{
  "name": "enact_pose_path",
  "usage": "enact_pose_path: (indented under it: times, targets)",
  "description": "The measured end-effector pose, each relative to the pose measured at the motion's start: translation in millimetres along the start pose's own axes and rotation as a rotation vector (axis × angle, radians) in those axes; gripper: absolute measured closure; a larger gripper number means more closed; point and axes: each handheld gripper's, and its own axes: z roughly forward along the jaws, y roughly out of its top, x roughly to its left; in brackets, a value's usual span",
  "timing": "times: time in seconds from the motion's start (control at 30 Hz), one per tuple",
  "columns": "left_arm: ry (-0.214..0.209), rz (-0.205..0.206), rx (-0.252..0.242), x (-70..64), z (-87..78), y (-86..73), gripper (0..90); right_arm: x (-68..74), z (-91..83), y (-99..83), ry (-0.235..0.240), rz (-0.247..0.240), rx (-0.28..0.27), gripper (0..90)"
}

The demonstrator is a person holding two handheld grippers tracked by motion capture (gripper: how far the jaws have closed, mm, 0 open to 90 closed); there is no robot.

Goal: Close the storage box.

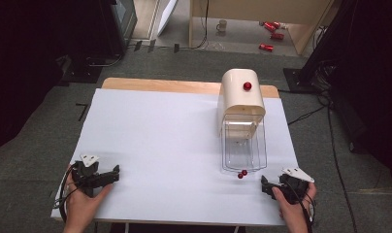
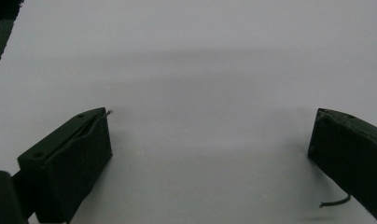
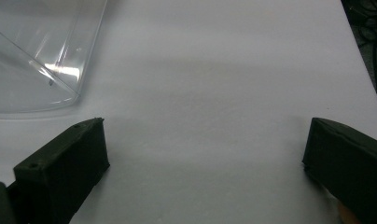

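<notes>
A cream appliance (image 1: 240, 99) with a red knob (image 1: 247, 86) lies on the white table (image 1: 160, 141), its clear plastic container (image 1: 243, 148) pointing toward me. Two small red balls (image 1: 242, 174) rest just in front of the container's rim. My right gripper (image 1: 268, 187) is held low at the table's front right, jaws open wide and empty; the clear container (image 3: 35, 60) fills the upper left of the right gripper view. My left gripper (image 1: 114, 174) sits at the front left, open, with bare table between its jaws (image 2: 210, 154).
On the floor beyond the table lie red cans (image 1: 270, 35) and a white mug (image 1: 222, 25) by a wooden frame. Cables (image 1: 325, 107) run along the floor at the right. A dark cabinet (image 1: 121, 19) stands at the back left.
</notes>
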Motion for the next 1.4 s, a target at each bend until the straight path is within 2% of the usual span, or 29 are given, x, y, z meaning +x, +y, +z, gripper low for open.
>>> enact_pose_path:
  times: [0.23,0.3,0.33,0.37,0.43,0.47,0.57,0.67,0.7,0.73,0.9,1.13,1.17,1.4]
  targets:
    - [0.000,-0.001,-0.001,0.1,0.0,0.0,0.0,2.4,-3.4,-0.9,0.002,-0.026,-0.001,0.4]
    - [0.000,0.000,-0.001,0.1,0.0,-0.1,0.0,5.1,-7.1,-1.9,-0.007,-0.026,-0.007,4.3]
    - [0.000,0.000,-0.001,0.1,0.0,-0.1,0.0,7.0,-9.1,-2.1,-0.005,-0.025,-0.014,9.2]
    - [0.000,0.000,0.000,0.0,0.0,0.0,0.0,8.4,-10.9,-1.6,0.011,-0.021,-0.009,16.4]
    - [0.000,0.000,0.000,0.0,0.0,0.0,0.0,11.2,-13.7,0.1,0.044,-0.002,-0.004,14.3]
    - [0.000,0.000,0.000,0.0,0.0,0.0,0.0,11.2,-13.7,0.1,0.044,-0.002,-0.004,14.3]
    - [0.000,0.000,-0.001,0.0,0.0,0.0,0.0,21.9,-21.9,2.6,0.042,-0.017,-0.034,14.6]
    - [0.000,0.000,-0.001,0.0,0.0,0.0,0.0,27.7,-25.6,3.3,0.051,-0.028,-0.042,14.6]
    - [0.000,0.000,0.000,0.0,0.0,0.0,0.0,34.2,-29.3,3.8,0.057,-0.045,-0.048,14.7]
    - [0.000,0.000,0.000,0.0,0.0,0.0,0.0,34.2,-29.3,3.8,0.057,-0.045,-0.048,14.7]
    - [0.000,0.000,0.000,-0.1,0.1,0.0,0.0,51.9,-38.8,6.9,0.072,-0.066,-0.070,16.8]
    - [0.000,0.000,0.000,-0.1,0.1,0.0,0.0,65.1,-46.9,10.1,0.099,-0.042,-0.100,23.1]
    - [0.000,0.000,0.000,-0.1,0.1,0.0,0.0,68.2,-49.2,11.0,0.109,-0.034,-0.113,26.9]
    - [0.000,0.000,0.000,-0.1,0.1,0.0,0.0,75.0,-53.8,12.8,0.117,-0.031,-0.141,35.0]
